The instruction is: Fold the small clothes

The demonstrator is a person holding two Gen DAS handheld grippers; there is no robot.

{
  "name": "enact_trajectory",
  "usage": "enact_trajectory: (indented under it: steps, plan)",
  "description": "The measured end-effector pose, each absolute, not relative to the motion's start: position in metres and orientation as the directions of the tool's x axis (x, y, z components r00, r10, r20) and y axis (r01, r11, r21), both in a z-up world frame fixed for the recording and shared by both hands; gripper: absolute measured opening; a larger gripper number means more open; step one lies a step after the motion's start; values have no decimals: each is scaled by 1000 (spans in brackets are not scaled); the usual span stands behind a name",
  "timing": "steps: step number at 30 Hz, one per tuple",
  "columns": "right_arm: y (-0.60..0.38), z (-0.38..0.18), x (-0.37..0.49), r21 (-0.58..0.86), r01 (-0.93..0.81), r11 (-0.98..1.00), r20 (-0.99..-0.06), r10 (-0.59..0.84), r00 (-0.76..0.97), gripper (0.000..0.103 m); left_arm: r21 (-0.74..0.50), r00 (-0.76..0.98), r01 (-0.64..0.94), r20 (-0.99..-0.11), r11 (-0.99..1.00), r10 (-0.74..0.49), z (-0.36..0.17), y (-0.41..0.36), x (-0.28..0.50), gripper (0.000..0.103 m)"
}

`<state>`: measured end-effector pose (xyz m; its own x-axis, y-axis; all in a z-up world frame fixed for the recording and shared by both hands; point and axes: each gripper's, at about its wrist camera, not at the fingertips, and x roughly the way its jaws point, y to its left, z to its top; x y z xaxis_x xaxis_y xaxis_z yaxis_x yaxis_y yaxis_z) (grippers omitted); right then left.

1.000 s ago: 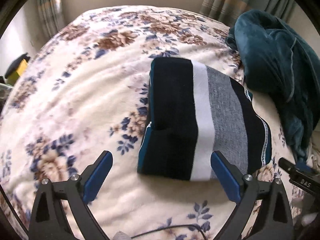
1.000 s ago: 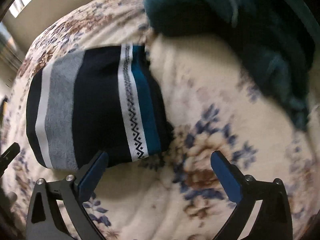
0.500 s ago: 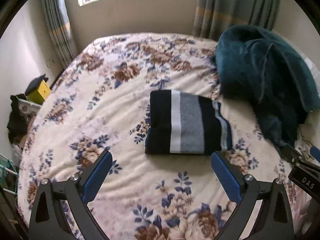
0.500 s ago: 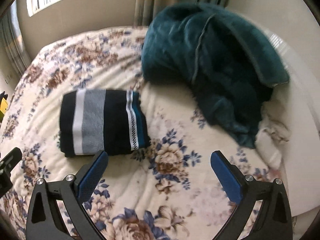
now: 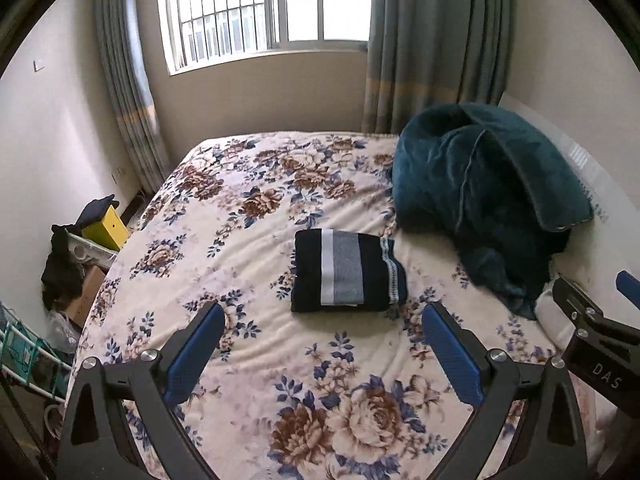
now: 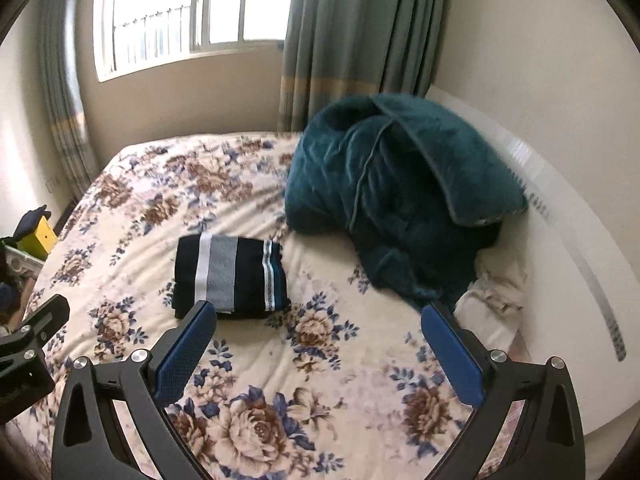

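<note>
a folded striped garment (image 5: 347,277) lies flat near the middle of the bed (image 5: 248,248), toward its right edge, touching neither tool. the left gripper (image 5: 323,354) and the right gripper (image 6: 319,350) hang over the near edge, fingers spread wide, holding nothing. a teal blanket (image 5: 484,196) is heaped at the far right corner. beside the left edge, a cardboard box (image 5: 82,294) holds dark cloth.

Each hand-held gripper (image 5: 322,350) (image 6: 318,350) has black arms, blue pads, silver screws.
</note>
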<state>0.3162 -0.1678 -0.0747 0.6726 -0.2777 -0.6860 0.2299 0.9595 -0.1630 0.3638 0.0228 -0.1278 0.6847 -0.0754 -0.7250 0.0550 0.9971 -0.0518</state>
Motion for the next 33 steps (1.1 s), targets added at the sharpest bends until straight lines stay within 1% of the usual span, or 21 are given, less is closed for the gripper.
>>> enact_trajectory:
  steps: [6, 15, 23, 30, 33]
  plan:
    - [-169, -23, 256, -144, 212, 966, -652, -254, 714, 103, -59, 713, 35, -698, 998, -66, -91, 26, 319, 101]
    - [-165, 24, 191, -122, 182, 976, -611, -218, 761, 103, -53, 740, 10, -671, 999, -44, -76, 27, 282, 101]
    - [-165, 39, 172, -126, 142, 982, -600, -189, 778, 103, -60, 756, -8, -653, 998, -33, -69, 26, 267, 101]
    - [-174, 41, 173, -114, 116, 987, -601, -161, 783, 103, -56, 761, -21, -649, 998, -21, -66, 24, 261, 101]
    - [-176, 42, 172, -108, 114, 988, -605, -156, 781, 103, -56, 763, -35, -646, 998, -10, -64, 25, 258, 103]
